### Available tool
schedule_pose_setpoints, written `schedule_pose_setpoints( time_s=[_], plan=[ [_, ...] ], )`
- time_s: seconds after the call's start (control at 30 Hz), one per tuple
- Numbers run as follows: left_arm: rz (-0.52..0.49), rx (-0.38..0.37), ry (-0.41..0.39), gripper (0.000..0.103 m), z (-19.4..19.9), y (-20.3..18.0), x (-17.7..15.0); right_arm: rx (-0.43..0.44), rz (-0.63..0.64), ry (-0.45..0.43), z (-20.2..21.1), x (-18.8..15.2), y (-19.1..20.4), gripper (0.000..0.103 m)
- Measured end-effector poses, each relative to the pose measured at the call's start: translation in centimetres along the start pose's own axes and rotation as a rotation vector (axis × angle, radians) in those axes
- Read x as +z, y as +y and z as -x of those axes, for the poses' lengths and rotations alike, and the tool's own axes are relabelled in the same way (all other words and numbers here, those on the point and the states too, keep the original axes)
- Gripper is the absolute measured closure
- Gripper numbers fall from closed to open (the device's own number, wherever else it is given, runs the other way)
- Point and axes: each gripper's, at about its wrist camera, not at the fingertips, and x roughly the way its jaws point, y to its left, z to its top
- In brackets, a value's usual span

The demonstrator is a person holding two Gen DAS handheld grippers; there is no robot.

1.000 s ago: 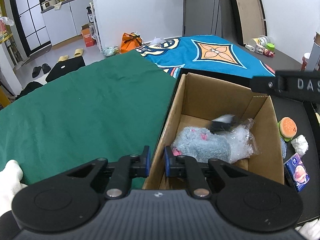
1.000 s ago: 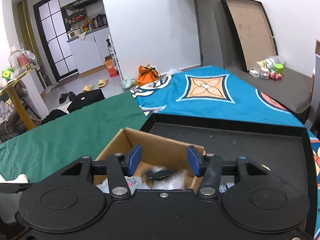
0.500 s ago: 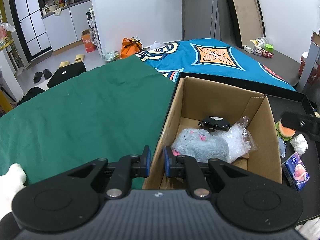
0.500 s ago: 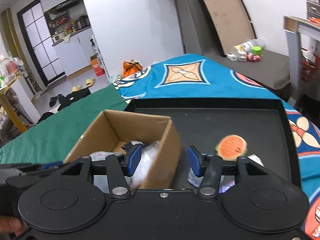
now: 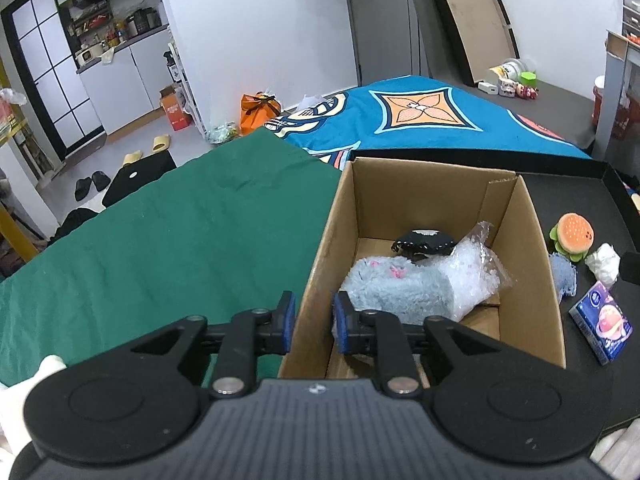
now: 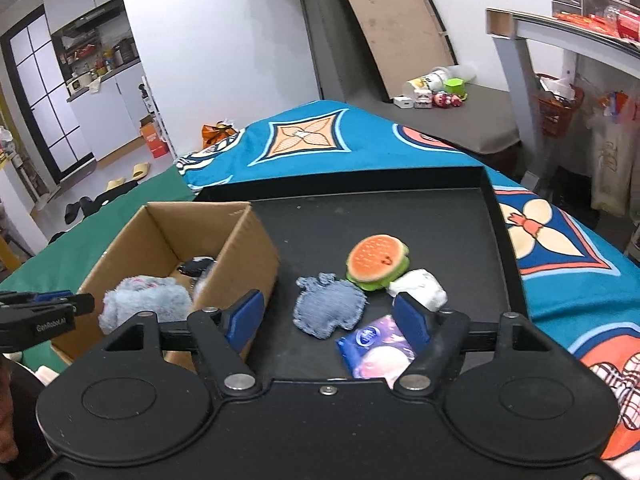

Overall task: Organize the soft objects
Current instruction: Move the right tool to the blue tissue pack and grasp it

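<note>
Standing wide apart with nothing between the pads, the jaws of the right gripper (image 6: 328,316) have just been opening, and they hang over the near part of the black tray (image 6: 460,200). Directly ahead of them, almost on their middle line, lies the blue denim patch (image 6: 329,312), flat on the tray floor; its long axis is hard to name, since it is nearly as wide as long. Just to the right, near the right pad, is the blue and pink tissue pack (image 6: 376,348), and behind these sit the burger plush (image 6: 377,261) and the white soft lump (image 6: 418,289), which touch each other. The left gripper (image 5: 314,322) has its jaws a little apart, having also just been opening; the left wall of the cardboard box (image 5: 536,280) stands between the pads, but I cannot tell if they still press on it. Inside the box already lie the grey-blue fluffy plush (image 5: 396,288), a bubble-wrap bag (image 5: 468,272) and a small black item (image 5: 424,242). The box stands at the left edge of the tray, beside the green cloth (image 5: 160,240). I judge that the right hand is clearly nearer to the loose things, so the coming pick belongs to it, and the denim patch needs only a short forward and downward reach.
</note>
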Motion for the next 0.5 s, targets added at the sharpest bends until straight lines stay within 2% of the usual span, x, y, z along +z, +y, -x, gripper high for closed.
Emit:
schedule_pose_setpoints(
  time_s=[0.17, 0.33, 0.4, 0.5],
  plan=[
    [-0.049, 0.021, -0.017, 0.051, 0.3, -0.9, 0.0, 0.008, -0.019, 0.0, 0.0, -0.5, -0.9, 0.032],
    [-0.095, 0.045, -0.022, 0.045, 0.3, -1.7, -0.1, 0.034, -0.039, 0.027, -0.6, -1.1, -2.0, 0.031],
    [-0.104, 0.055, -0.019, 0.043, 0.2, -2.0, -0.1, 0.036, -0.033, 0.04, -1.0, -1.4, -2.3, 0.025],
    [-0.116, 0.072, -0.014, 0.041, 0.1, -2.3, 0.0, 0.029, -0.016, 0.055, -1.6, -2.1, -2.8, 0.023]
  ],
)
